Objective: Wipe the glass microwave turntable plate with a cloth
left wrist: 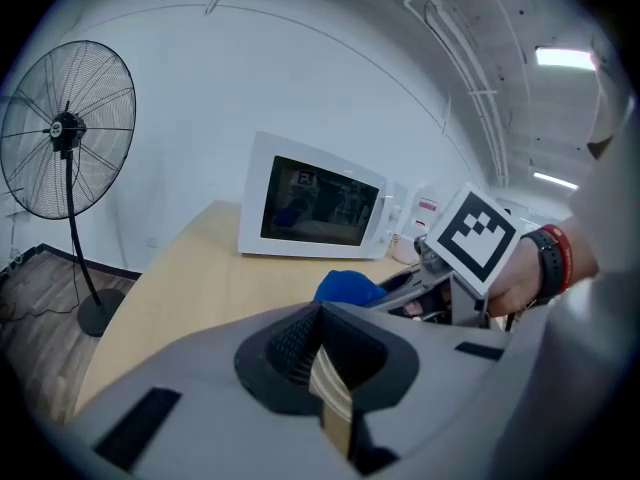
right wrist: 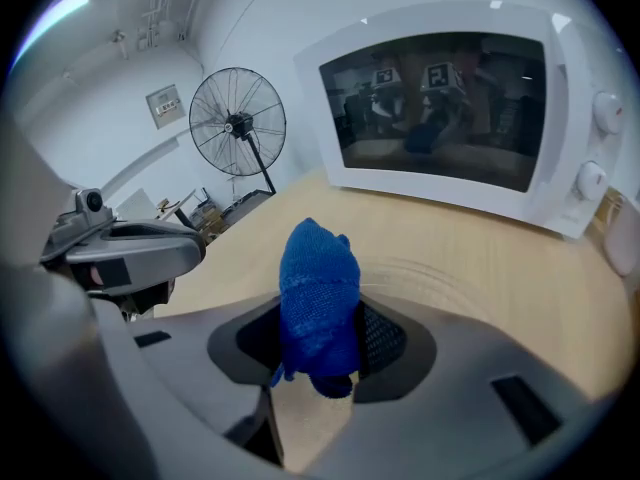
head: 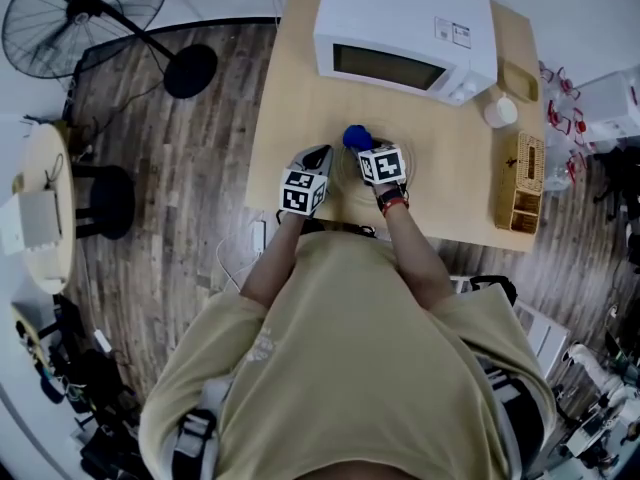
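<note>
1. The right gripper (right wrist: 320,320) fingers pinch a bunched blue cloth (right wrist: 318,278) over the clear glass turntable plate (right wrist: 440,278) on the wooden tabletop (head: 290,88).
2. The left gripper (left wrist: 323,353) fingers are nearly pressed together with nothing between them, at the plate's 9 o'clock.
3. The white microwave (head: 405,33) stands at 12 o'clock, door closed.

I'm looking down at light wood table (head: 290,118) standing on dark plank floor (head: 190,218). White microwave (head: 400,28) sitting at far side, door shut, facing me. Small white cup (head: 500,111) standing just beside microwave's right corner. Flat tan thing (head: 518,78) lying behind cup; I'm not telling what it is. Woven basket (head: 522,183) sitting at right edge. Clear glass plate (right wrist: 440,278) lying in middle, showing only as faint rings.
</note>
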{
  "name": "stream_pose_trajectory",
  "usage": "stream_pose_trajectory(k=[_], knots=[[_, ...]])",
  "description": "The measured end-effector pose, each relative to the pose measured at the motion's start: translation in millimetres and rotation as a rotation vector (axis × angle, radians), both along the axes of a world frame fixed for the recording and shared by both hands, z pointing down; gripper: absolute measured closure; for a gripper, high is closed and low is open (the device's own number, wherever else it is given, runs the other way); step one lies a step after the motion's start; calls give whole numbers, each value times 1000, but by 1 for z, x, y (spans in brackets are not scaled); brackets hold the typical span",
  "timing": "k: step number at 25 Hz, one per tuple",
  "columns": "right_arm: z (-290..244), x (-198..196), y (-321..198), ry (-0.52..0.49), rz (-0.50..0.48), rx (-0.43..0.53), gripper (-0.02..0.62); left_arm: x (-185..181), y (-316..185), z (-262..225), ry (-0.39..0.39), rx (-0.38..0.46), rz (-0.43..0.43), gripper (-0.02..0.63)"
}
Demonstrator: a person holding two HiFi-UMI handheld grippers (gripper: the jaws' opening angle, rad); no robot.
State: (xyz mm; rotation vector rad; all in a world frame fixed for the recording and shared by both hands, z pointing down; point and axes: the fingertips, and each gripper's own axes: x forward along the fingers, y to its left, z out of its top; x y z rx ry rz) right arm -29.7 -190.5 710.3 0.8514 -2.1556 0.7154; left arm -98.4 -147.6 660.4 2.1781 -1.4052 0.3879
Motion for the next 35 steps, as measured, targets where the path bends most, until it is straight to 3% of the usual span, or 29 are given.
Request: stream_pose_trajectory(k=[8,15,35], knots=[[12,-38,10,27,-107,-13,420,-27,9,-1,-8,1,-45,588],[24,-45,14,108,-155,-17,420,-36,19,6,-11,-28,-61,588],[21,-30,7,106,-161,-11,420,-3,-1,5,-30,-29,9,588]])
